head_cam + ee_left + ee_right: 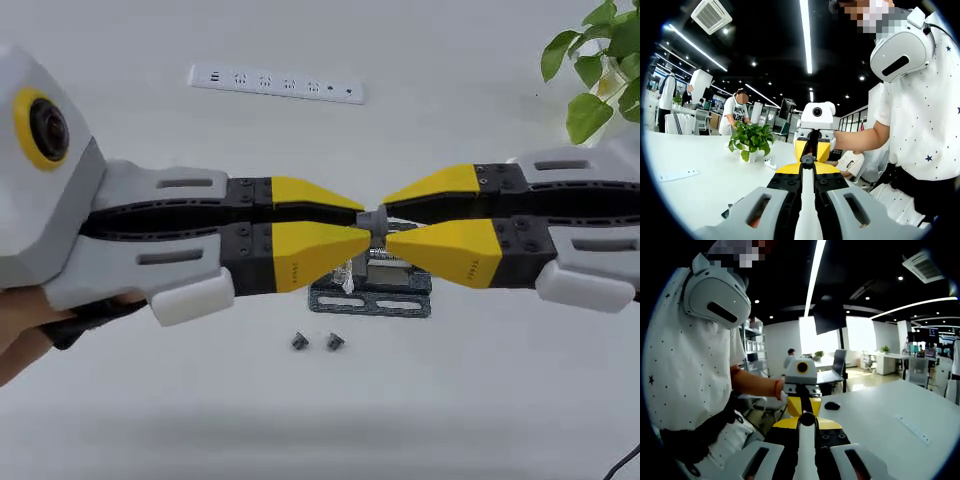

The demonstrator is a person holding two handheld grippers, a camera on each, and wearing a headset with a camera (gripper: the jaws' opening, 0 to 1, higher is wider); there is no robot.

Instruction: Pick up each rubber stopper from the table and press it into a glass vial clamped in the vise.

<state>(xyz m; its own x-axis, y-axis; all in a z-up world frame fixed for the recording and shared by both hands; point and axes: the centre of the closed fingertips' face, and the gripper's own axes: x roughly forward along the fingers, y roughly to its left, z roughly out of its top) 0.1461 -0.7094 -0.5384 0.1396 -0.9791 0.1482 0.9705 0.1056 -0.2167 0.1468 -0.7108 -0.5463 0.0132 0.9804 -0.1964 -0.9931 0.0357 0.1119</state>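
Note:
My left gripper (pixel 362 222) reaches in from the left and my right gripper (pixel 388 220) from the right, tip to tip above the table. A small grey rubber stopper (pixel 375 221) is pinched between the yellow jaws of both. It sits at my left gripper's (pixel 807 166) tips as the stopper (pixel 807 159), and at my right gripper's (pixel 807 424) tips as the stopper (pixel 807 418). Below them lies the dark vise (pixel 372 296) with clear glass vials (pixel 347 276), partly hidden. Two loose stoppers (pixel 300 342) (pixel 335 342) lie in front of it.
A white power strip (pixel 277 84) lies at the far side of the white table. A potted plant (pixel 600 60) stands at the far right corner. A dark cable (pixel 625 462) crosses the near right corner. Other people stand behind the plant (pixel 751 140).

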